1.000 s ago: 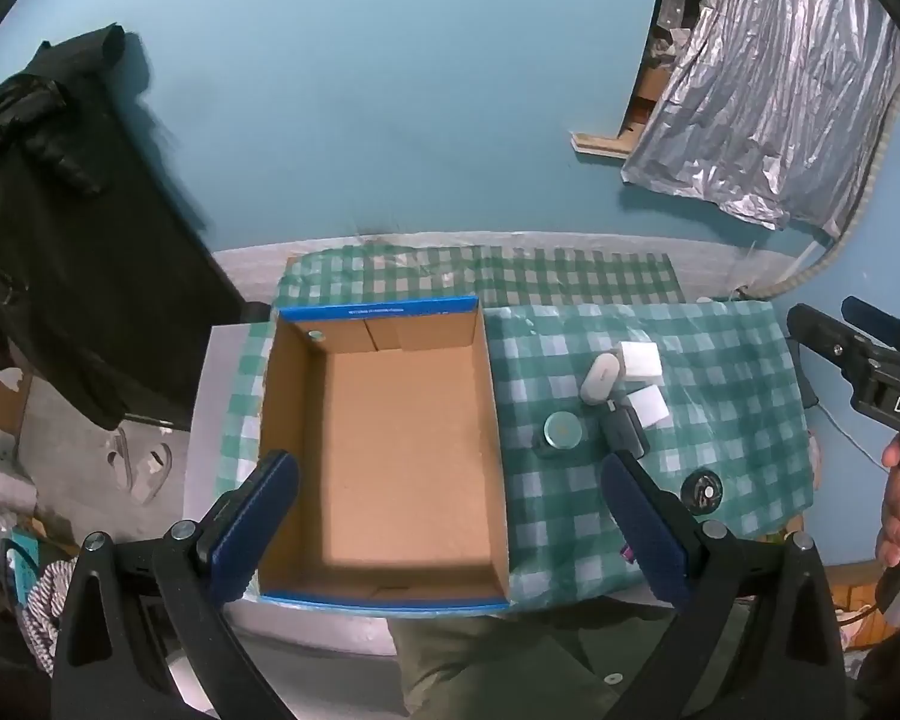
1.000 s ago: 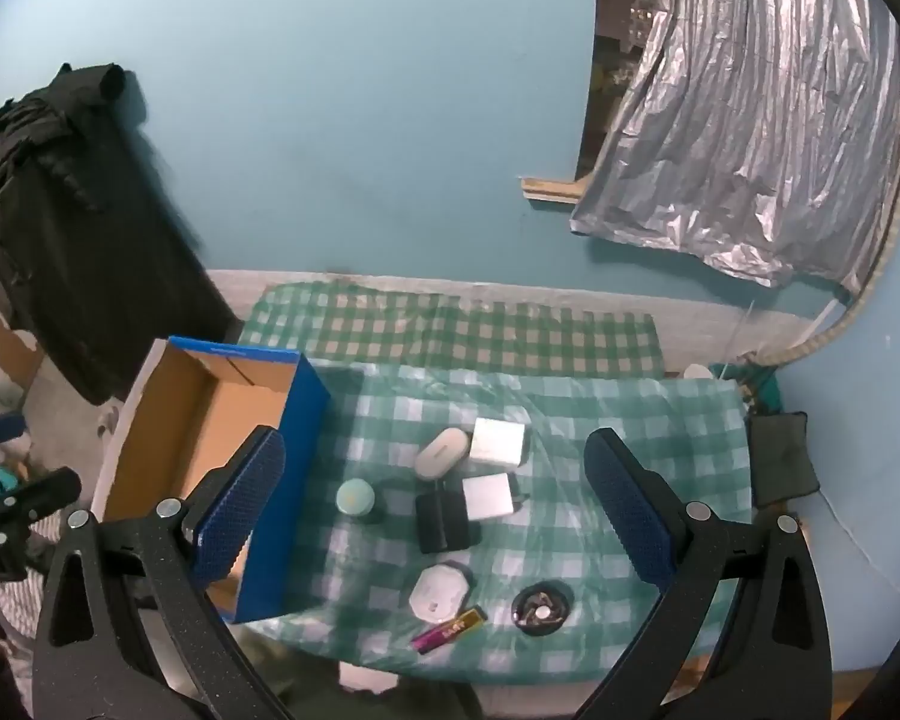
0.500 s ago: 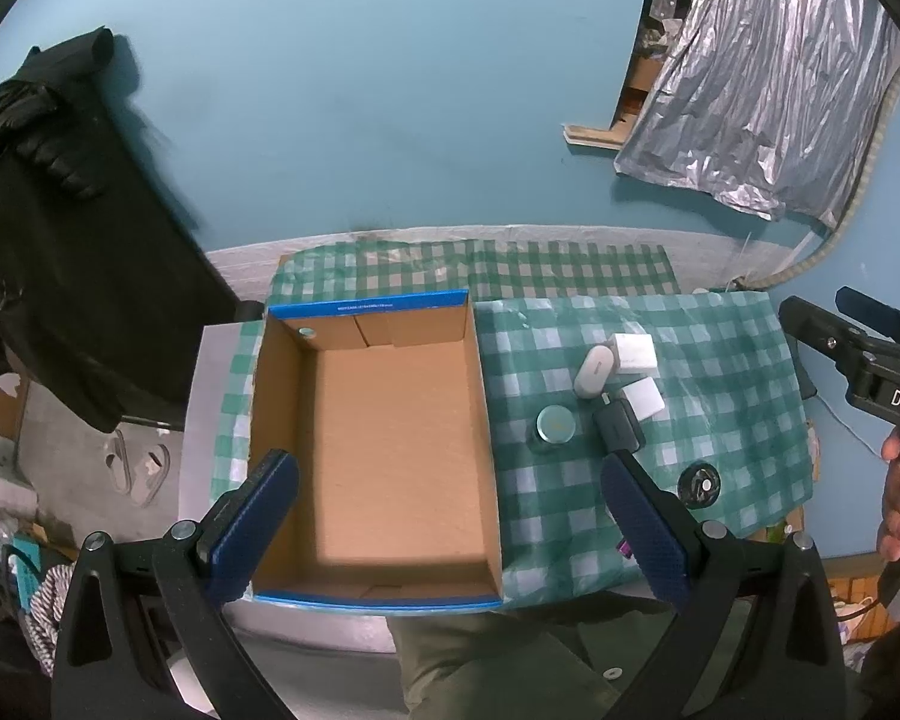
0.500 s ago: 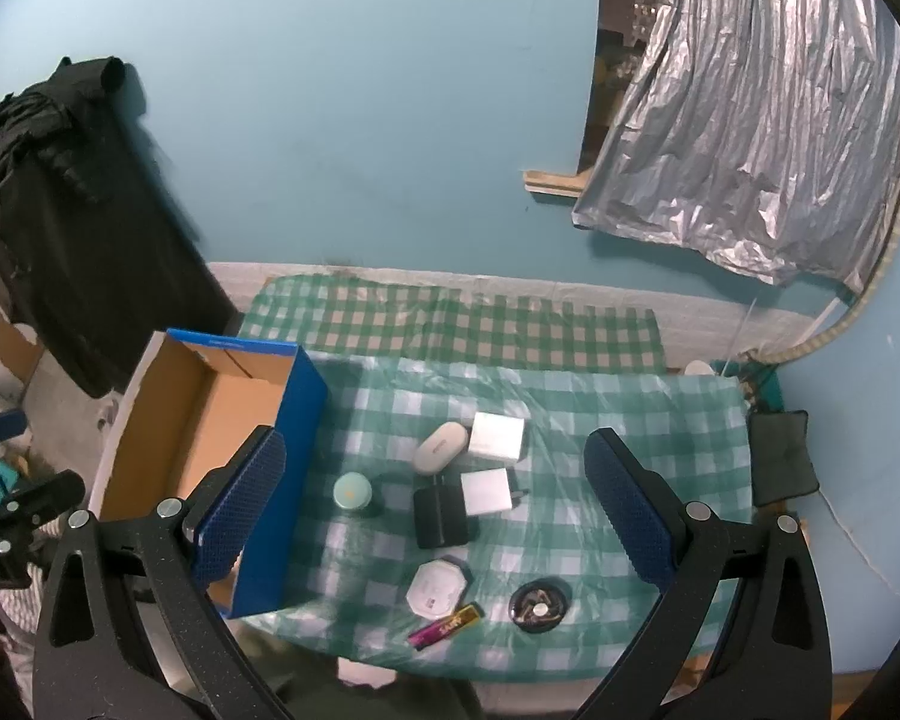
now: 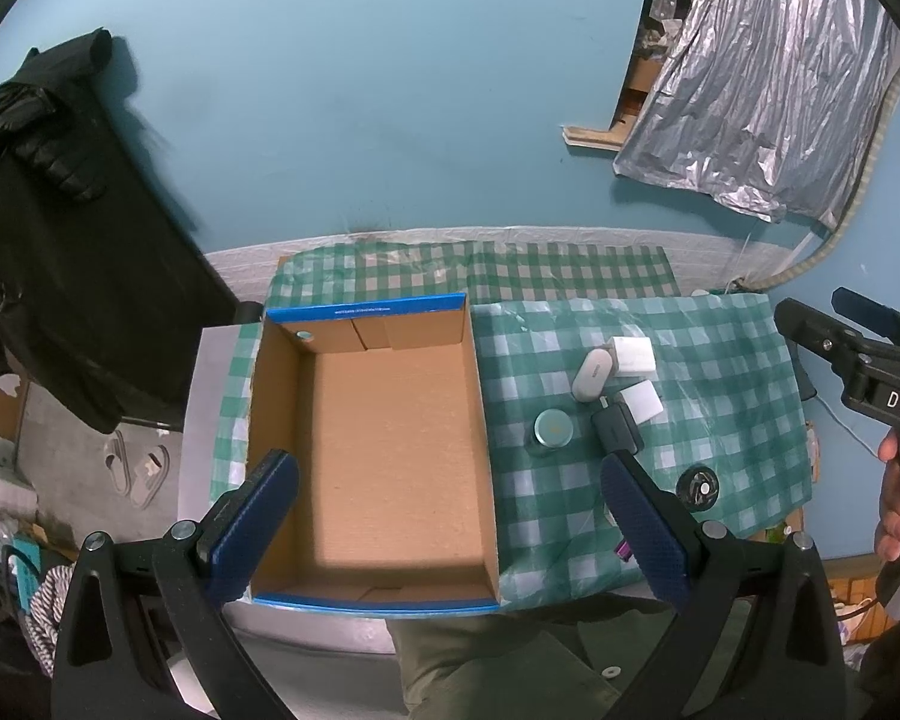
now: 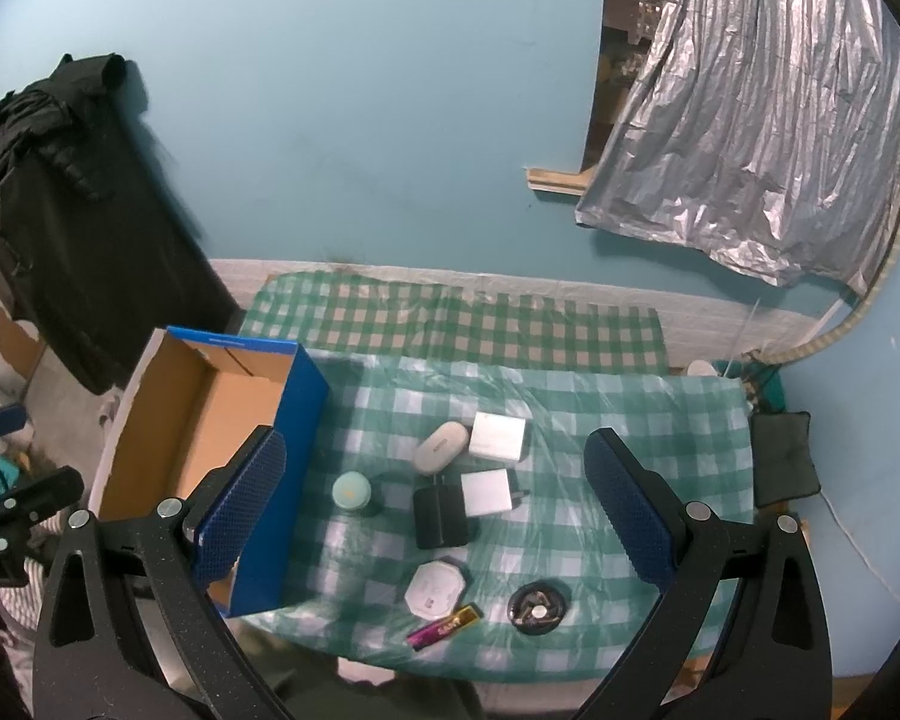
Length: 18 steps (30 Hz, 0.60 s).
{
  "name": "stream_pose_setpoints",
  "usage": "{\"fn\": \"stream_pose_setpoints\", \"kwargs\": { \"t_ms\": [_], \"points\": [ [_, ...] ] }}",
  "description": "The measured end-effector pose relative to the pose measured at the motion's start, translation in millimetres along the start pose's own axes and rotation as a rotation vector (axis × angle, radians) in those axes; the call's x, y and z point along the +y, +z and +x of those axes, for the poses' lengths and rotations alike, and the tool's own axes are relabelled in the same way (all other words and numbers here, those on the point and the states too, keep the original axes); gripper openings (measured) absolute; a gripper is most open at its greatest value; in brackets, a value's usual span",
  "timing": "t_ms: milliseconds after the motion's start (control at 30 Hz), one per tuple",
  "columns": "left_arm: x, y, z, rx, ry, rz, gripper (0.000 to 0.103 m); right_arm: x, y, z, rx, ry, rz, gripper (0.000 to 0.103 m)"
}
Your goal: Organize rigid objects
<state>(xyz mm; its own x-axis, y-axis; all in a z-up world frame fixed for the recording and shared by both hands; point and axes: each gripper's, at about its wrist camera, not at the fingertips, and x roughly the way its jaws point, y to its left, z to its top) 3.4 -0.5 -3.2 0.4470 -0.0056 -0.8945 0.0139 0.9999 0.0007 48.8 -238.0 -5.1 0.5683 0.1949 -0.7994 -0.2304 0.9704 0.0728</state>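
Nothing packed yet. The cardboard box (image 5: 384, 450) is bare inside, so every item is left to do.

Box sits at the table's (image 6: 648, 420) left end, one long wall along the near edge. All the small stuff lies on the checked cloth right of the box, none touching it:
- teal-lid jar (image 6: 352, 491), closest to the box wall
- grey oval case (image 6: 441, 447) touching the upper white block (image 6: 498, 435), toward the middle
- lower white adapter (image 6: 487, 493) touching the black charger (image 6: 441, 517), just right of the jar
- white octagonal case (image 6: 435, 589), purple battery (image 6: 445, 627) and black round piece (image 6: 537, 607) along the near edge

Your left gripper (image 5: 444, 531) is spread wide, holding nothing, hovering high with the box floor between its fingers. Your right gripper (image 6: 435, 531) is likewise wide apart and empty, well above the cluster; the black charger and octagonal case sit about centred between its fingers, the jar nearer the left finger.

I'd judge the right side is lined up for a first pick. The drop is short: box wall is just left of the jar.
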Motion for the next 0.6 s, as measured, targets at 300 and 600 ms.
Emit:
{"fn": "stream_pose_setpoints", "kwargs": {
  "t_ms": [300,600],
  "points": [
    [0.1,0.0,1.1,0.002,0.005,-0.001,0.101,0.6,0.5,4.4,0.004,0.009,-0.014,0.099],
    [1.1,0.3,3.0,0.005,0.010,-0.003,0.101,1.3,0.8,5.2,0.010,0.014,-0.021,0.099]
  ]
}}
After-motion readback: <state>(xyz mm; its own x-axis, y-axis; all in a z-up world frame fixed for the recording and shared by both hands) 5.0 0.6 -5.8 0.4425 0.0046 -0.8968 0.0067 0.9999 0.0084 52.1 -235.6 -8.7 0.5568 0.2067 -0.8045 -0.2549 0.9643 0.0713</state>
